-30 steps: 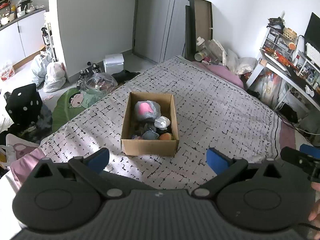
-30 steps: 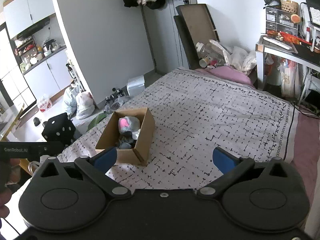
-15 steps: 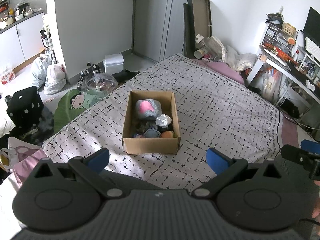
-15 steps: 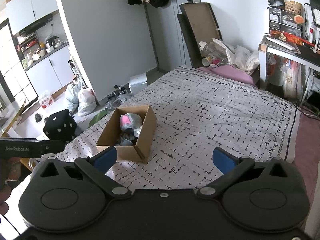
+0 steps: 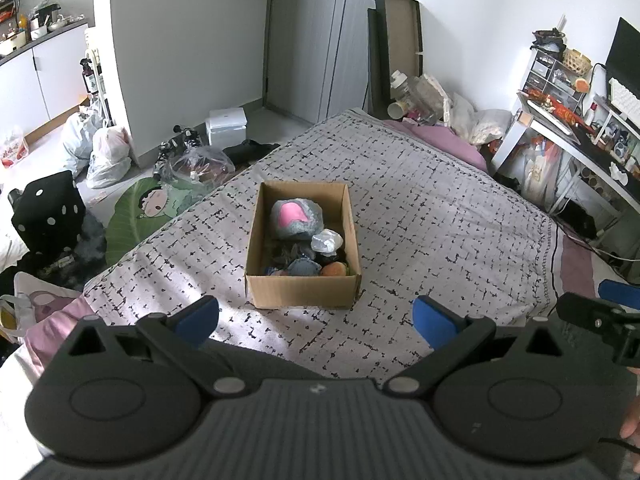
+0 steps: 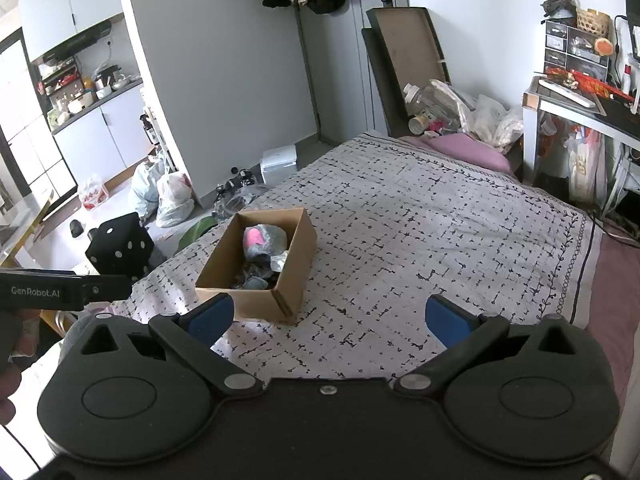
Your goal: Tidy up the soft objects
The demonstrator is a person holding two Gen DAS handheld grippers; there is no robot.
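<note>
An open cardboard box [image 5: 301,290] [image 6: 294,256] sits on the patterned bedspread [image 5: 432,232] [image 6: 432,224]. Inside lie several soft items, among them a grey-and-pink plush [image 5: 297,218] [image 6: 262,240], a crumpled white piece [image 5: 327,240] and an orange one [image 5: 334,269]. My left gripper [image 5: 316,318] hovers open just in front of the box's near wall, nothing between its blue pads. My right gripper [image 6: 328,318] is open too, held back and to the right of the box, empty. Its arm shows at the right edge of the left wrist view.
The bed's left edge drops to a cluttered floor with a black dotted cube [image 5: 48,210] [image 6: 120,248], plastic bags [image 5: 108,152] and a white bin [image 5: 226,124]. A pink pillow [image 6: 468,148] and bags lie at the bed's far end. A desk [image 6: 576,108] stands at right.
Both grippers have drifted slightly back and up, so the box sits a little lower and nearer in each view. Both stay open and empty.
</note>
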